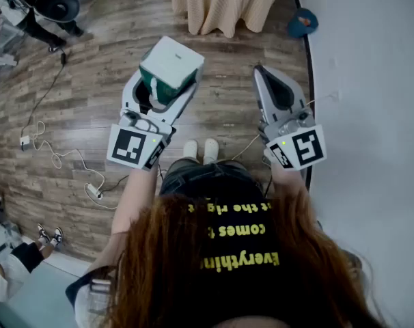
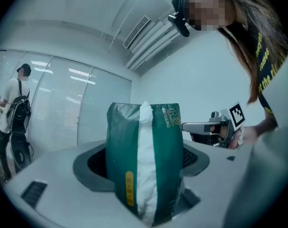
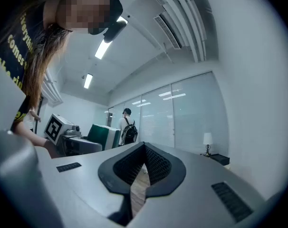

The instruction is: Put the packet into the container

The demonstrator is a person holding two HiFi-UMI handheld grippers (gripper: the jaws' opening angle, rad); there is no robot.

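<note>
Currently the wooden floor (image 1: 91,101) lies under the standing person (image 1: 227,251). The left gripper (image 1: 171,80) pinches the green-and-white packet (image 2: 144,156) in the air; the right gripper (image 1: 259,74) beside it is pressed together, holding nothing.

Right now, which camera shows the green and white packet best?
The left gripper view: the green and white plastic packet fills the middle, close up, with its white seam and print clear. The head view shows mostly its white end from above. The right gripper view shows it small and far off at the left.
</note>
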